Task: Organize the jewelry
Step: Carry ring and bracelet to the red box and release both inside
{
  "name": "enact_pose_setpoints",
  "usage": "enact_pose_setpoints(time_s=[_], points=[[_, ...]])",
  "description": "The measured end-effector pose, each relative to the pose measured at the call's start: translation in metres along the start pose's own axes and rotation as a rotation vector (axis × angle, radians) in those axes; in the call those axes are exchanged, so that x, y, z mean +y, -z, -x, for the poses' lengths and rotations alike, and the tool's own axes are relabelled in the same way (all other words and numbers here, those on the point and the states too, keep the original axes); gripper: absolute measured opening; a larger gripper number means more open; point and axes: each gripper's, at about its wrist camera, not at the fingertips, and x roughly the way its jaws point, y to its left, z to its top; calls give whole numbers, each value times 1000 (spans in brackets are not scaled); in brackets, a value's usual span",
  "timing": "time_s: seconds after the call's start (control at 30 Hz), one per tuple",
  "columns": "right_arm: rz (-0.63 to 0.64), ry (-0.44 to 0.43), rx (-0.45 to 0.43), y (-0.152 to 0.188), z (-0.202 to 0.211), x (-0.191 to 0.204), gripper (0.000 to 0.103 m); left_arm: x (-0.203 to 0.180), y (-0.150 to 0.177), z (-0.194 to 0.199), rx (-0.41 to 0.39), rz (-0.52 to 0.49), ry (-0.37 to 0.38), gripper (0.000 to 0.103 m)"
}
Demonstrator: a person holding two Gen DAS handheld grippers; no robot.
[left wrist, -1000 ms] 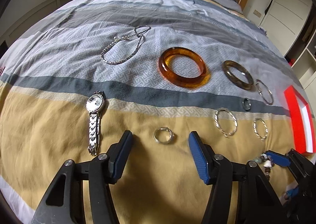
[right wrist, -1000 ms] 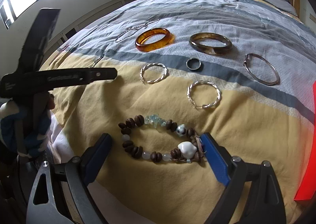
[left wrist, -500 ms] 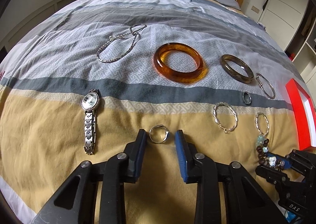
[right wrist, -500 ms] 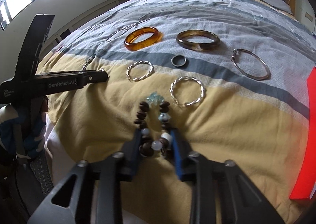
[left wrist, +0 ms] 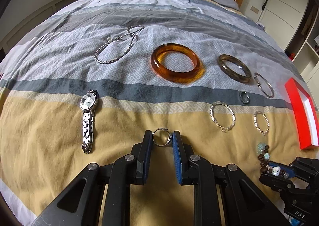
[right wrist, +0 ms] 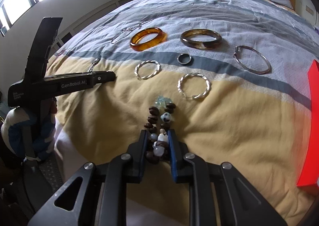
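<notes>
**Both claws closing on jewelry laid out on a striped bedspread**

My left gripper [left wrist: 161,140] points down at the yellow band of the bedspread [left wrist: 49,132], its jaws closing, and a small silver ring [left wrist: 161,139] sits between the pads, touching both. My right gripper [right wrist: 157,140] is closing too, its blue pads squeezing a beaded bracelet [right wrist: 158,126] of brown, white and pale blue beads into a narrow loop that sticks out ahead of the tips. A silver wristwatch [left wrist: 87,120] lies stretched out to the left of the ring. Farther up lie a fine chain bracelet [left wrist: 117,46], an amber bangle [left wrist: 175,62], a dark mottled bangle [left wrist: 234,68] and a thin metal bangle [left wrist: 263,84]. Nearer lie a dark band ring [left wrist: 244,97] and two twisted silver hoops [left wrist: 222,116], apart from each other. A red box [left wrist: 299,114] sits at the right edge
</notes>
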Motion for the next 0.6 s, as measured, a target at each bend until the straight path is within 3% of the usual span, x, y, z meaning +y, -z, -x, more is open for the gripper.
enact_pose_setpoints(time_s=[0.33, 0.6], points=[[21, -29, -10, 15, 25, 25, 16, -6, 18, 40, -30, 1, 28, 20], [32, -12, -85, 23, 67, 40, 15, -17, 32, 84, -74, -14, 39, 20]])
